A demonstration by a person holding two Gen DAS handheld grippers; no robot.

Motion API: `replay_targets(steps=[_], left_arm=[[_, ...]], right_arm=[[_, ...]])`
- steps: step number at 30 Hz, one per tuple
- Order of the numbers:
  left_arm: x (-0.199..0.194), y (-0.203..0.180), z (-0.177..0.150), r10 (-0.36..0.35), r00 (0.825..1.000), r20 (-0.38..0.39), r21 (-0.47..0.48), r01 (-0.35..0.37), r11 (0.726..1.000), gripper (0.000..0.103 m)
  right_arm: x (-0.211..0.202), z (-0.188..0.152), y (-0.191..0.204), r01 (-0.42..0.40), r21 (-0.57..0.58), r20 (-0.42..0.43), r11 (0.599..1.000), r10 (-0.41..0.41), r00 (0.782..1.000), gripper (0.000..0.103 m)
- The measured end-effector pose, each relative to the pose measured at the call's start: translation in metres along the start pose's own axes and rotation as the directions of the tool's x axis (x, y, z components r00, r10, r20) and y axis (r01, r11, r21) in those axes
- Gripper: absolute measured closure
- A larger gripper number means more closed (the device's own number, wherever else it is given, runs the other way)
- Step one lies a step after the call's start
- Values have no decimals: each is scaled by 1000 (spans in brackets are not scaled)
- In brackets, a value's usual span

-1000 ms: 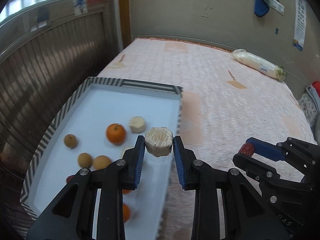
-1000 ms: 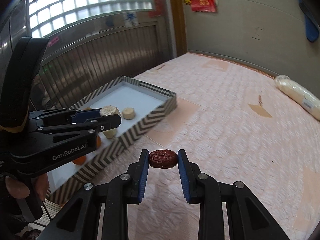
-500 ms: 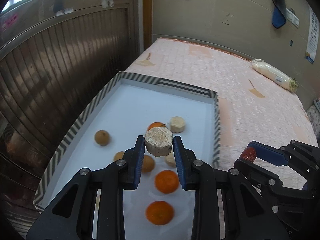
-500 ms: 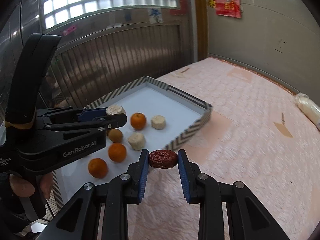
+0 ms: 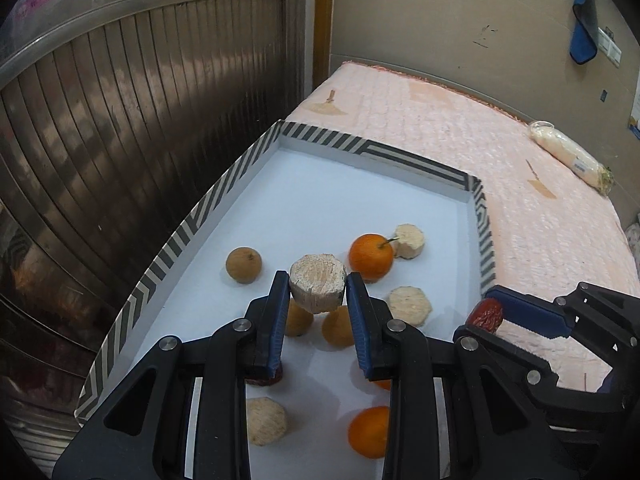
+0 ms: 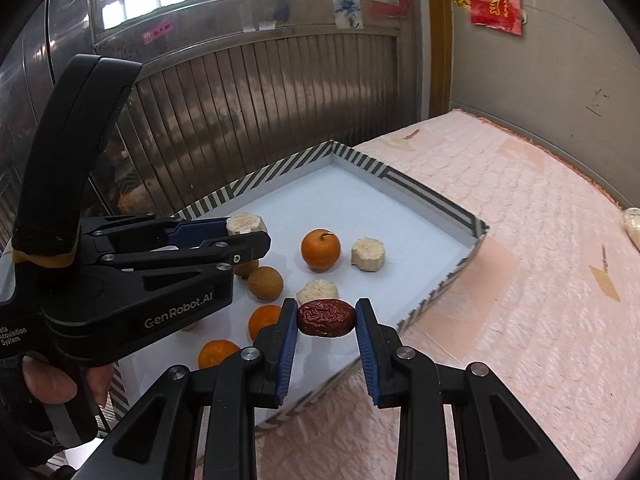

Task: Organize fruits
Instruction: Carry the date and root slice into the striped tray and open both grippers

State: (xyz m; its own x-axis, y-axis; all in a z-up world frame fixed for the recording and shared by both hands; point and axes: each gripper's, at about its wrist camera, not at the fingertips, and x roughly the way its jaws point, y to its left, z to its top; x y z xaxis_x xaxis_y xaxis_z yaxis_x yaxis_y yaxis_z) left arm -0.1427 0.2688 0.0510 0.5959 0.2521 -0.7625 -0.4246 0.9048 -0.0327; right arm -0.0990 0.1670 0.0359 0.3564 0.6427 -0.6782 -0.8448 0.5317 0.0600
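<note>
The left gripper (image 5: 318, 290) is closed on a pale, rough round chunk (image 5: 318, 286), which it holds in the air above the tray (image 5: 192, 220). The right gripper (image 6: 326, 318) is closed on a wrinkled dark red date (image 6: 326, 317), held over the near right edge of the same tray.

The tray is shallow, with a white floor and a wall in black and white stripes, and it lies on a bed with a pink quilted cover (image 5: 460, 136). Nearest to the left camera, an orange (image 5: 368, 432) and a pale chunk (image 5: 266, 426) lie on the white floor, and a dark red thing (image 5: 264, 378) is partly hidden under the gripper finger. A little further, two brown round fruits (image 5: 338, 326) lie just beside each other below the held chunk, and another pale chunk (image 5: 410, 306) is to their right. Behind these, a brown fruit (image 5: 244, 265) lies alone at the left, and an orange with a stem (image 5: 370, 257) touches one more pale chunk (image 5: 409, 241). The far half of the tray is bare.

Far away on the bed, near the wall, a long white vegetable in a clear wrap (image 5: 568, 156) lies. A blue cloth (image 5: 583, 28) hangs on the wall above it.
</note>
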Motion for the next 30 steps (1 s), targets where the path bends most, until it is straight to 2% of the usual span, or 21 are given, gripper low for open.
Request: replay_targets(steps=[16,30], left_arm=[[19,7,2,5,999,-43,-23,-6,1000,75],[32,6,6,-5,996,-85,-23,3,1000,75]], right_arm=[[28,9,-4,-18,18,-11,1000,18,1000,75],[58,22,-19,16,52,-52,999,-13,999,75]])
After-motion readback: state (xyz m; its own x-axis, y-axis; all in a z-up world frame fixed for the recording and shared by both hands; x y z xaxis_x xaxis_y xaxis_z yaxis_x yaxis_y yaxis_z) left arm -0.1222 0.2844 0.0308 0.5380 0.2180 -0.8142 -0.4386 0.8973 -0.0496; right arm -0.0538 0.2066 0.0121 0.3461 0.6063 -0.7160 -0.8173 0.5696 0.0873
